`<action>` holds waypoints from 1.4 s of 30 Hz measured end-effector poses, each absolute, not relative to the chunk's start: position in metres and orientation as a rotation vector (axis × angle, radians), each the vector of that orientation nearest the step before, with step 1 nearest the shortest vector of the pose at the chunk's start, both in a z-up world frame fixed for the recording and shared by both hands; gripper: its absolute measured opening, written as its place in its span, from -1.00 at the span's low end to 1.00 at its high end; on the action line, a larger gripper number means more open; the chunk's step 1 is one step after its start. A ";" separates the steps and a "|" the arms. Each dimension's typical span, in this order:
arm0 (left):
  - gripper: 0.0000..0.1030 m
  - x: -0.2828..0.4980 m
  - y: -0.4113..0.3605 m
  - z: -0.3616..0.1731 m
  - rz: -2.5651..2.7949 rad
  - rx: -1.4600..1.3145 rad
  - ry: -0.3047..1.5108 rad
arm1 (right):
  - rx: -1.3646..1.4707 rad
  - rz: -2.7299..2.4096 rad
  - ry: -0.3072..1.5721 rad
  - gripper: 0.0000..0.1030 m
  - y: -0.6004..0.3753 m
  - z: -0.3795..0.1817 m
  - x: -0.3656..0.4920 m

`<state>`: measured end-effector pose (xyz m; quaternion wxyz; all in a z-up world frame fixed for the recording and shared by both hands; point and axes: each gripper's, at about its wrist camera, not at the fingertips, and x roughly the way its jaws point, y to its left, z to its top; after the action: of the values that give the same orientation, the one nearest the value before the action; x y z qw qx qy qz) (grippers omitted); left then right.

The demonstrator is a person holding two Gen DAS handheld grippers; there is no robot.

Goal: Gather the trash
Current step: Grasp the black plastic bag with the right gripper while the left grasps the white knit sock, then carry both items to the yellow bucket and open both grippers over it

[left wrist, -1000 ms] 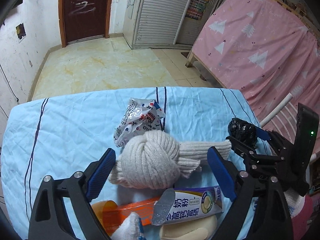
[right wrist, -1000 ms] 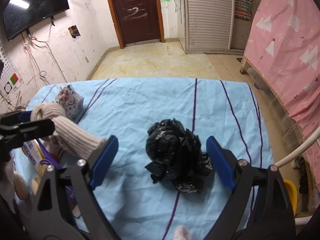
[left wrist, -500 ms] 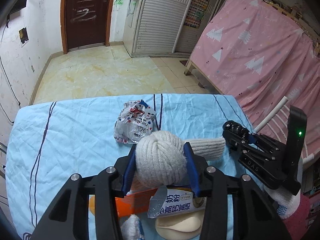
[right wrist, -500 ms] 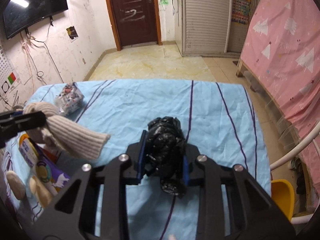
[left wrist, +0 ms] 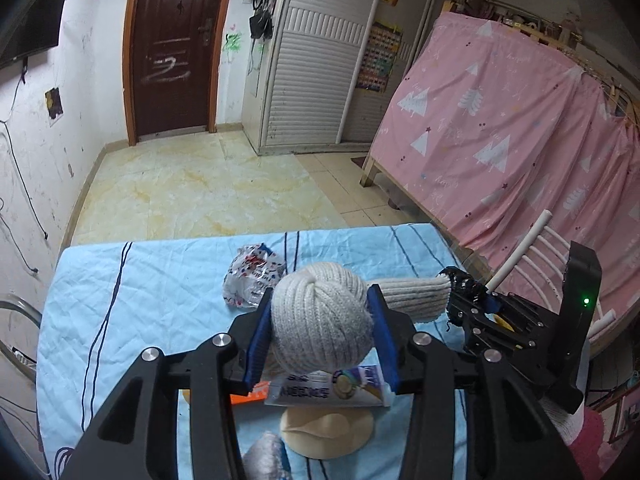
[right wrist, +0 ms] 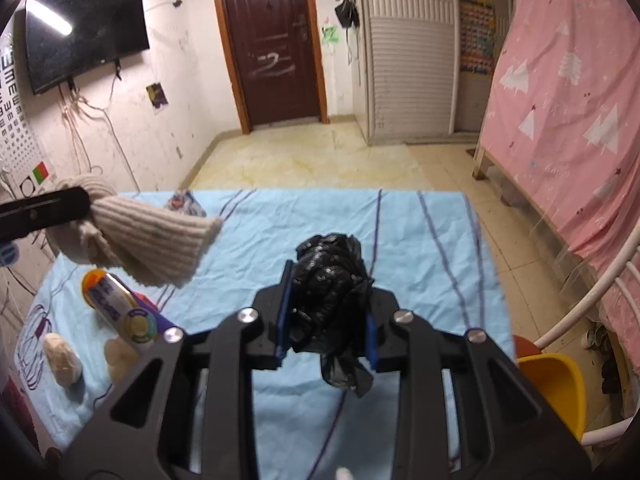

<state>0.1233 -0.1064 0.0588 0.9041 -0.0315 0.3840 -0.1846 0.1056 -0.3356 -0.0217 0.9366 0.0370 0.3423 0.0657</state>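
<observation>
Since a second ago both tongs have closed and risen: the left gripper (left wrist: 320, 330) is clamped on the knotted cream knit sock (left wrist: 320, 320), the right gripper (right wrist: 326, 312) on the crumpled black plastic bag (right wrist: 328, 276), each held clear of the pale blue striped cloth (right wrist: 320, 220), probably for carrying off. A shiny printed snack wrapper (left wrist: 254, 280) lies beyond the sock. The toothpaste tube (right wrist: 120, 306) sits below the sock; the cloth's far half offers open room.
</observation>
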 end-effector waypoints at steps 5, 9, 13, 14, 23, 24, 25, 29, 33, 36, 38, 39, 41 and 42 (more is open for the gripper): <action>-0.29 0.109 -0.126 0.068 -0.395 -0.034 0.775 | 0.108 0.111 0.645 -0.47 -0.356 -0.010 0.084; -0.29 0.100 -0.145 0.073 -0.408 -0.009 0.763 | 0.138 0.093 0.616 -0.47 -0.375 -0.005 0.069; -0.29 0.089 -0.166 0.077 -0.423 0.023 0.756 | 0.163 0.077 0.595 -0.47 -0.391 -0.004 0.056; -0.29 0.087 -0.173 0.077 -0.426 0.031 0.755 | 0.168 0.072 0.590 -0.47 -0.396 -0.005 0.054; -0.29 0.067 -0.231 0.074 -0.464 0.108 0.762 | 0.253 0.017 0.544 -0.47 -0.450 -0.011 0.024; -0.29 0.065 -0.238 0.073 -0.471 0.117 0.765 | 0.257 0.012 0.542 -0.47 -0.453 -0.011 0.022; -0.29 0.064 -0.244 0.072 -0.475 0.123 0.766 | 0.264 0.004 0.538 -0.47 -0.459 -0.012 0.019; -0.29 0.057 -0.271 0.066 -0.497 0.162 0.773 | 0.295 -0.031 0.526 -0.47 -0.484 -0.017 0.005; -0.29 0.050 -0.301 0.061 -0.521 0.200 0.781 | 0.331 -0.063 0.527 -0.47 -0.508 -0.026 -0.004; -0.29 0.045 -0.324 0.056 -0.539 0.233 0.785 | 0.352 -0.078 0.534 -0.47 -0.522 -0.032 -0.009; -0.29 0.043 -0.340 0.053 -0.550 0.254 0.788 | 0.362 -0.086 0.538 -0.47 -0.530 -0.037 -0.012; -0.29 0.041 -0.346 0.051 -0.555 0.260 0.790 | 0.367 -0.090 0.542 -0.47 -0.535 -0.040 -0.013; -0.29 0.040 -0.359 0.048 -0.563 0.273 0.796 | 0.376 -0.089 0.559 -0.46 -0.541 -0.045 -0.014; -0.29 0.039 -0.364 0.046 -0.565 0.280 0.798 | 0.381 -0.088 0.566 -0.42 -0.543 -0.048 -0.015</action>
<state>0.0392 -0.3644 0.0460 0.8735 0.1342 0.3818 -0.2705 -0.0147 -0.5432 -0.0483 0.9415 0.1867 0.2772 -0.0433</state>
